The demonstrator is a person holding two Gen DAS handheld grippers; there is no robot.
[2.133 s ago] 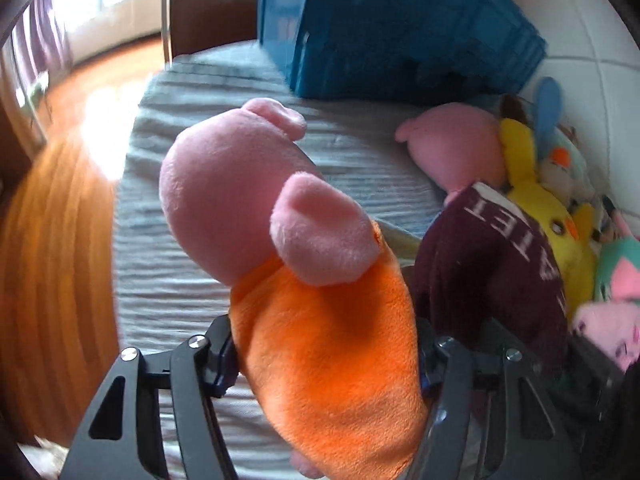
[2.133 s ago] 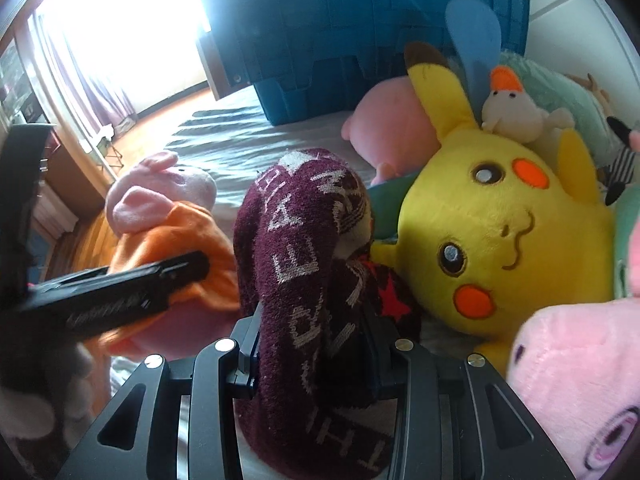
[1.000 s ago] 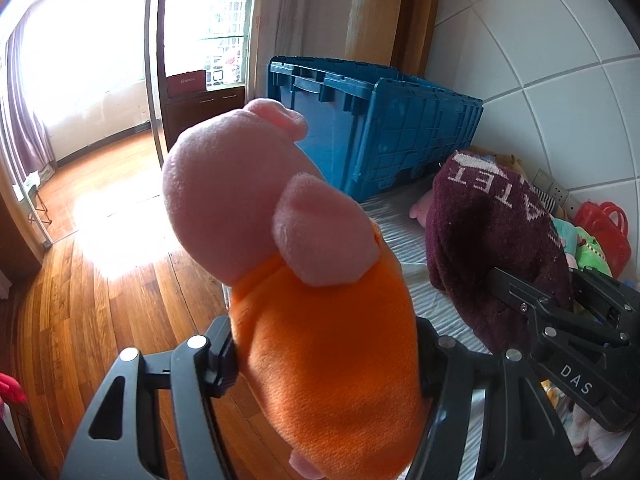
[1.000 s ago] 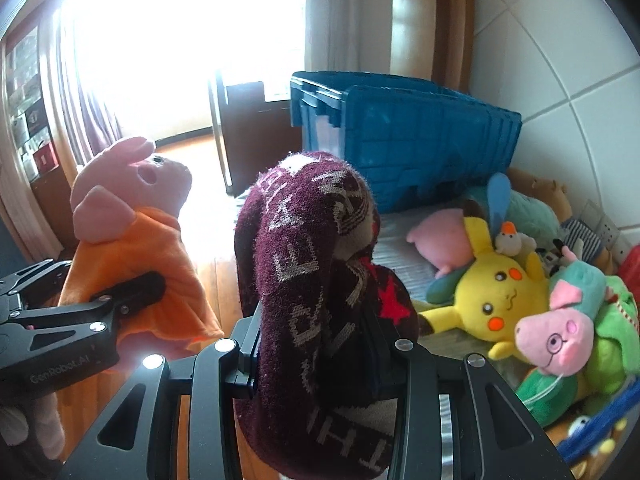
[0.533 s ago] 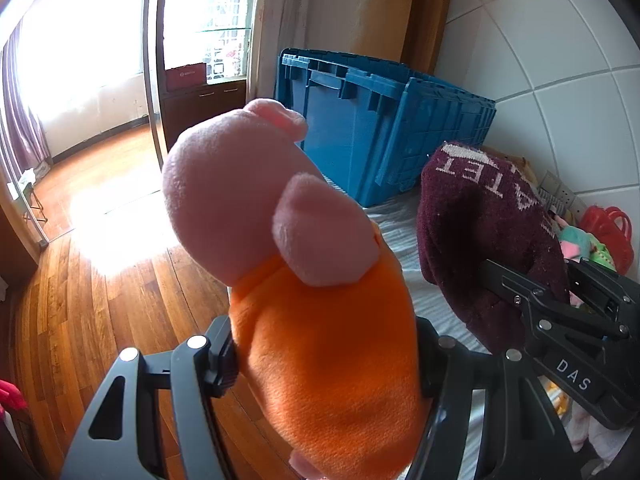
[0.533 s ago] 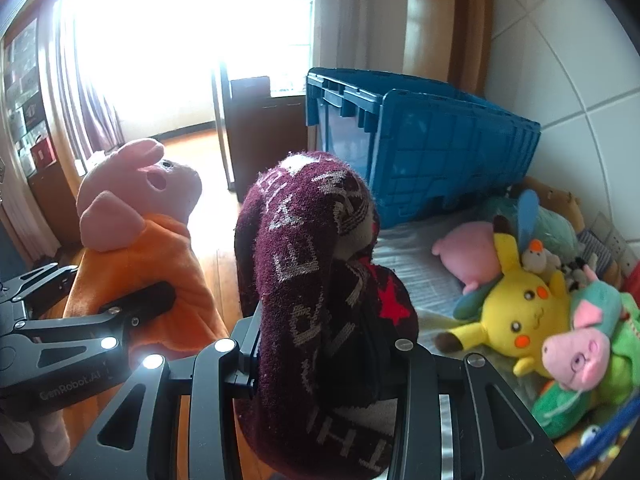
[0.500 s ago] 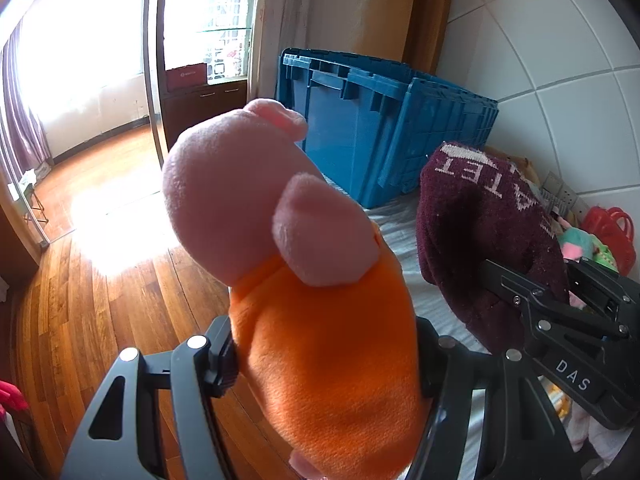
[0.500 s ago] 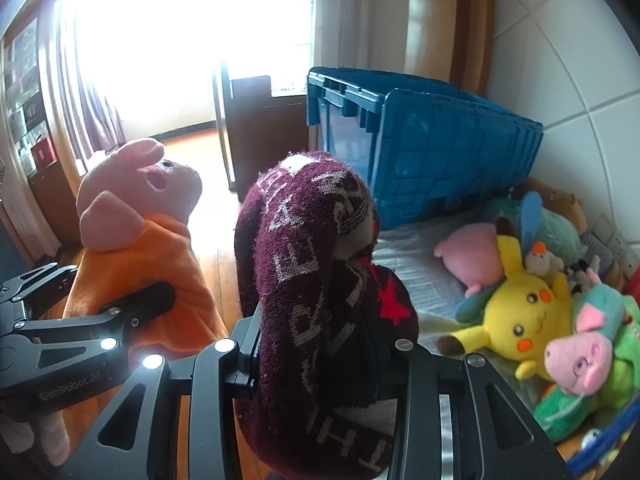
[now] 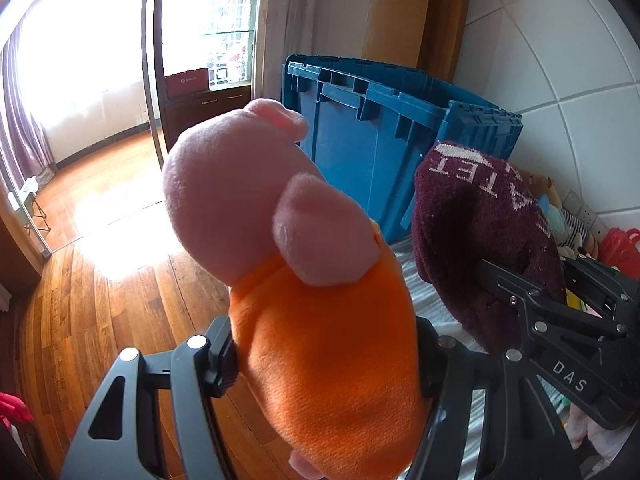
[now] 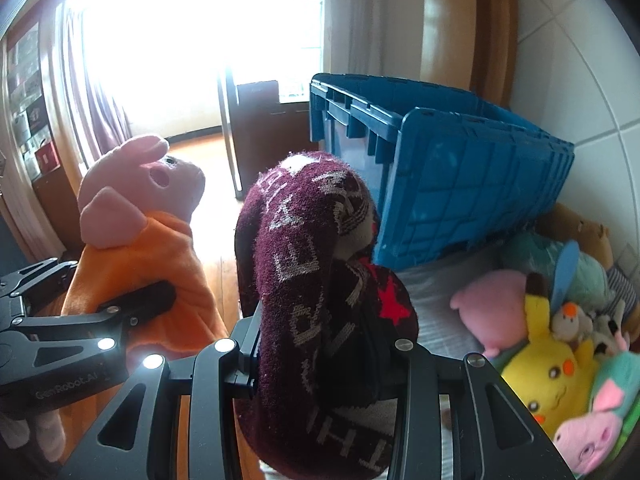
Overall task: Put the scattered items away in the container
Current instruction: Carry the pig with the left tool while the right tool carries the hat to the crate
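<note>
- The left gripper (image 9: 326, 364) is clamping the pig plush (image 9: 280, 248) across its orange body, jaws standing about half open around the stuffing
- The right gripper (image 10: 320, 356) is pinching the maroon knit item (image 10: 316, 280) mid-length, jaws narrower
- Both loads are looking light, soft and compressible; a mid-body grip is judged secure, though the knit is sagging below the pads
- The pig is showing a pink head and ears; the knit is carrying pale lettering and a red star
- Both are hanging in the air, short of the blue crate (image 10: 460, 176)
</note>
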